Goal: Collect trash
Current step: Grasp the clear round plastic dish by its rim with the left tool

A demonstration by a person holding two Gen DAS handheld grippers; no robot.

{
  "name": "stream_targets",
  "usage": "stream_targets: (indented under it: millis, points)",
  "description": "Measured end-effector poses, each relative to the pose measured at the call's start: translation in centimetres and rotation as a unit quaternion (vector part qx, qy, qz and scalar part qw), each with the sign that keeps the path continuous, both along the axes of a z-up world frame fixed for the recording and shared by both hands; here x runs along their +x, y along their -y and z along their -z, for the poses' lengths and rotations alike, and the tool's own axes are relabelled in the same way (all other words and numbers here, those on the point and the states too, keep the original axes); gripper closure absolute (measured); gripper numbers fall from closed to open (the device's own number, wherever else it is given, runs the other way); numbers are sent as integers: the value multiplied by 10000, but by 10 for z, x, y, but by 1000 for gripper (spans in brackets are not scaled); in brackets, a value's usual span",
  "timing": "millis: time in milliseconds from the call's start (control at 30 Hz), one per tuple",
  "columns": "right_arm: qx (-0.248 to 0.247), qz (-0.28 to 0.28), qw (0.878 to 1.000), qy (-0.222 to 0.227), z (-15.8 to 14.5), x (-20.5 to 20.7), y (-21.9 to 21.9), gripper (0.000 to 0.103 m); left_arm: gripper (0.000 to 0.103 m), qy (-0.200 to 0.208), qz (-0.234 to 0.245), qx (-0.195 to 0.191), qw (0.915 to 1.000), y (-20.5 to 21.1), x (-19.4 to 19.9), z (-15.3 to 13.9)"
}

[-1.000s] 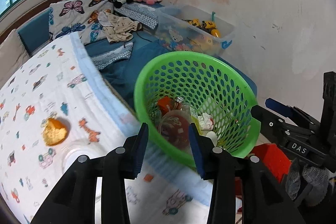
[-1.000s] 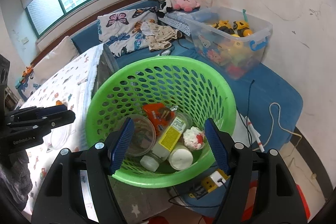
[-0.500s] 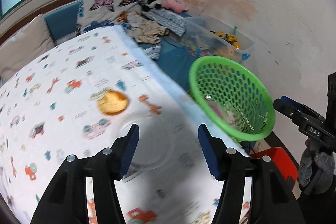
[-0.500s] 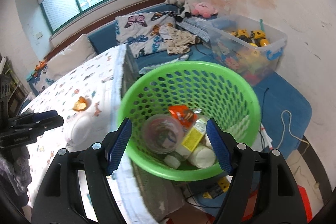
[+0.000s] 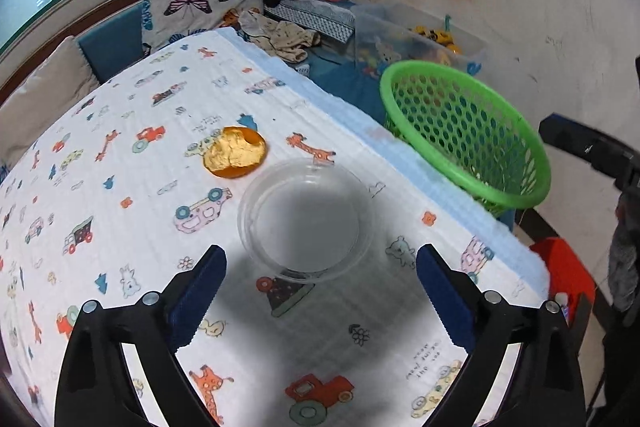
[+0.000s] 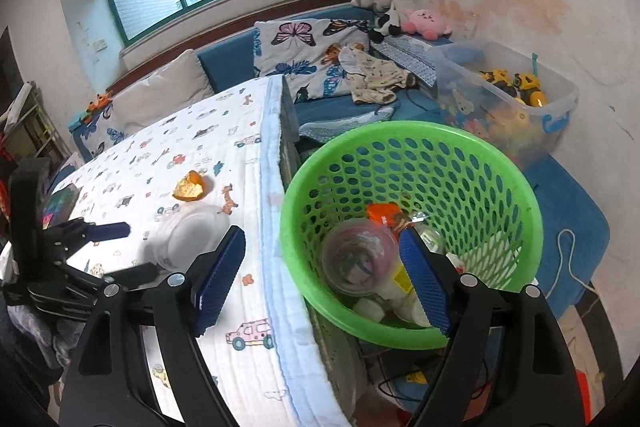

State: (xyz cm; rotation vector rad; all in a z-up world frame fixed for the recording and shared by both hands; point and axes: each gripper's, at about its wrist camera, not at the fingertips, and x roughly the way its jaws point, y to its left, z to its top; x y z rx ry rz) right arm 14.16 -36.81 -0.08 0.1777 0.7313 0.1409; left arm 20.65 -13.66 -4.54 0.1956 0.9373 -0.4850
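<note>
The left gripper, its blue-padded jaws opening wide with nothing between them, is hovering over the table covered in a white cartoon-printed cloth, pointing steeply down at the clear round plastic container lid. The lid is lying flat just ahead of the fingertips and centred on the gap between them; being round, it is offering no long axis, so the spread of the jaws across its rim appears to be what the coming grasp depends on. Just beyond the lid, up and to the left, the torn piece of orange peel is resting on the cloth, near the lid but apart from it. The right gripper, also opening and empty, is hanging over the table edge beside the green perforated plastic basket, which is sitting off the table's right side and already holding a cup, bottles and wrappers. The left gripper is therefore judged the nearer to both remaining pieces.
</note>
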Motion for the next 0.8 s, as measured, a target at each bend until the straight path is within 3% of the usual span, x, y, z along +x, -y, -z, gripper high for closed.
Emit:
stream_targets:
  millis: [300,800]
  points:
    - [32,-99,9999,-53,4,6,-9,24,9,-171,49,242,9995,4,17,24]
    - [31,-239,9996,-125,9,17,-21,24,9,-268,156,225,9993,16,34,35]
